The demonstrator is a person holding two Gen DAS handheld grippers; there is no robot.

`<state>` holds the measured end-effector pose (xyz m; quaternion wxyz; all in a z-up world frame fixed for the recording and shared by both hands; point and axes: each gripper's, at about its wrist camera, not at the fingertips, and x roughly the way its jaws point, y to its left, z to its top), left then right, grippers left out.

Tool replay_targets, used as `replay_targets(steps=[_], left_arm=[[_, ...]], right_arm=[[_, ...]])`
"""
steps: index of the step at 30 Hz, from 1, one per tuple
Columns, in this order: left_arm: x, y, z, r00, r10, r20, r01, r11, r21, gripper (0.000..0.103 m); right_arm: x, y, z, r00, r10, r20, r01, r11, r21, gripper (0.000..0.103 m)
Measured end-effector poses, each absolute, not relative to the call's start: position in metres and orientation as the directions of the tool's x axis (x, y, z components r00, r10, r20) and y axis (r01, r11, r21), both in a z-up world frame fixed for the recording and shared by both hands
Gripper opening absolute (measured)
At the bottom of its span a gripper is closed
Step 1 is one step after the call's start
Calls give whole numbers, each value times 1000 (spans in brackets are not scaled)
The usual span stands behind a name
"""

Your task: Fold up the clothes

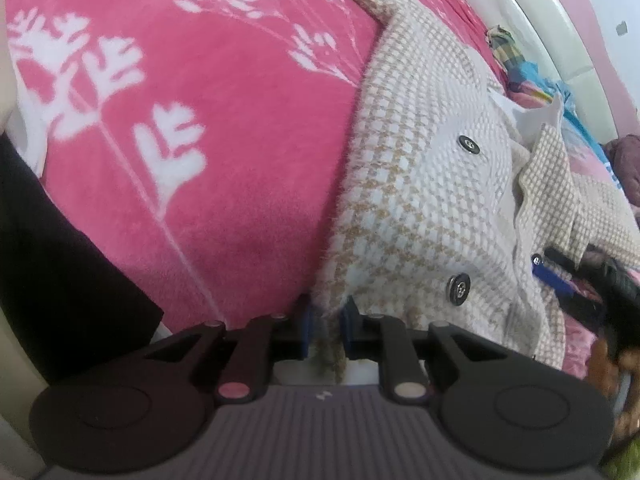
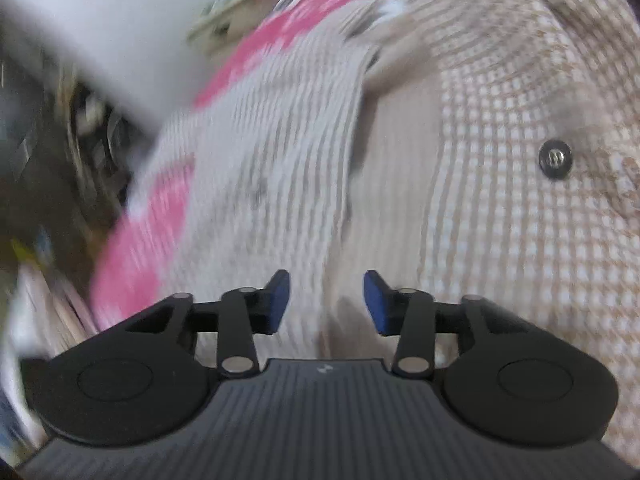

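Blurring smears most of the right wrist view, so the clutter at its far left cannot be made out, and the jacket's point(image 2: 500, 200) sleeve there reads only as pale streaks. The right gripper point(image 2: 326, 304) is open, its blue pads point(image 2: 376, 304) apart above the cloth, pressing on nothing.

In the left wrist view the left gripper point(image 1: 326, 328) is nearly closed, its blue pads pinching a near edge of the jacket point(image 1: 420, 200); the cloth hangs down between them and hides their inner faces. The right gripper point(image 1: 568, 280) shows at the right edge, half covered by a raised flap.

The jacket lies on the right part of a pink blanket point(image 1: 200, 120); to the left the blanket is open up to a dark sleeve point(image 1: 60, 280) at the near left.

The jacket is a fuzzy beige-and-white houndstooth weave with round dark metal buttons point(image 1: 459, 289). The blanket is plush fleece with white leaf prints. Beyond it curves a pale padded headboard point(image 1: 520, 20).
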<state>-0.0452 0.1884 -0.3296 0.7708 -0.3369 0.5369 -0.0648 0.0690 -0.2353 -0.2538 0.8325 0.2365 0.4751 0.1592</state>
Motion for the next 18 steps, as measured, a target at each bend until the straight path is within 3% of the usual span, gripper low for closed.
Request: replay_targets(steps=[5, 6, 7, 8, 10, 13, 18], left_arm=[[-46, 192, -333, 400, -504, -766, -268, 735, -623, 19], [-46, 194, -335, 397, -515, -760, -272, 725, -633, 19], [-47, 196, -337, 396, -526, -753, -276, 714, -643, 19], [-47, 197, -338, 394, -532, -749, -278, 708, -650, 20], [-47, 197, -339, 393, -538, -746, -277, 704, -654, 20], [-47, 196, -340, 389, -536, -749, -272, 710, -649, 20], [-48, 200, -340, 384, -538, -750, -274, 709, -649, 20]], right_arm=[[126, -208, -294, 475, 467, -746, 6, 846, 533, 41], [134, -203, -303, 468, 473, -747, 17, 840, 542, 36], [138, -199, -308, 470, 477, -742, 18, 836, 549, 15], [140, -196, -308, 483, 477, -734, 13, 835, 551, 5], [137, -194, -300, 538, 461, -706, -14, 842, 539, 3], [132, -184, -286, 632, 358, -688, -85, 914, 398, 3], [137, -163, -315, 642, 213, -736, -173, 976, 131, 3]])
